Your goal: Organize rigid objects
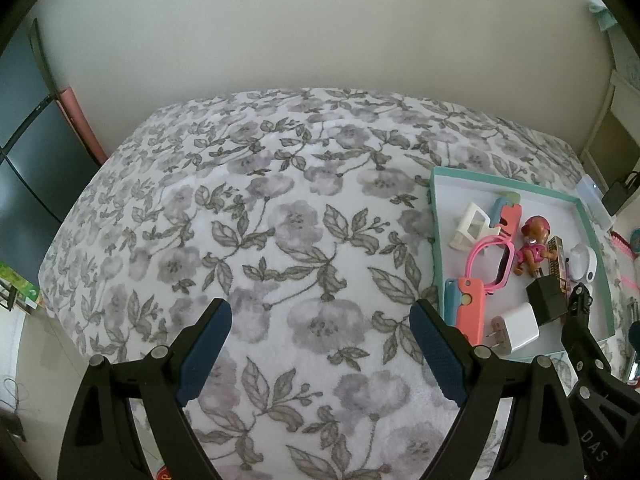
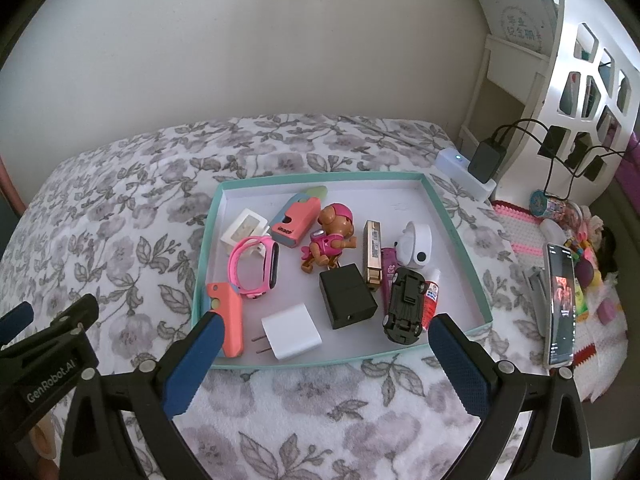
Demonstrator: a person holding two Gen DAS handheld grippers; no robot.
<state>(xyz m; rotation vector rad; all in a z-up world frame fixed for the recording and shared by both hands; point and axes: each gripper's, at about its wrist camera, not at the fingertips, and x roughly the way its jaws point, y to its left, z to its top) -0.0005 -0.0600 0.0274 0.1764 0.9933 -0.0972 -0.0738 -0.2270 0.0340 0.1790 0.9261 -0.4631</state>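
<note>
A teal-rimmed tray [image 2: 460, 236] lies on the floral blanket and holds several small items: a white charger [image 2: 291, 333], a black cube adapter [image 2: 347, 295], a black toy car [image 2: 404, 307], a pink puppy figure [image 2: 330, 236], a pink watch [image 2: 253, 268] and a coral case [image 2: 228, 320]. My right gripper [image 2: 326, 332] hovers open over the tray's near edge, nothing between its fingers. My left gripper [image 1: 320, 322] stands open over bare blanket, left of the tray [image 1: 438, 216]. The charger [image 1: 516, 332] and adapter [image 1: 546, 300] show there too.
The floral blanket [image 1: 260, 220] covers the bed up to a pale wall. Right of the tray stand a phone on a holder [image 2: 562, 304], a white power strip with black plugs [image 2: 464, 172], a knitted mat with toys [image 2: 560, 224] and a white shelf [image 2: 580, 60].
</note>
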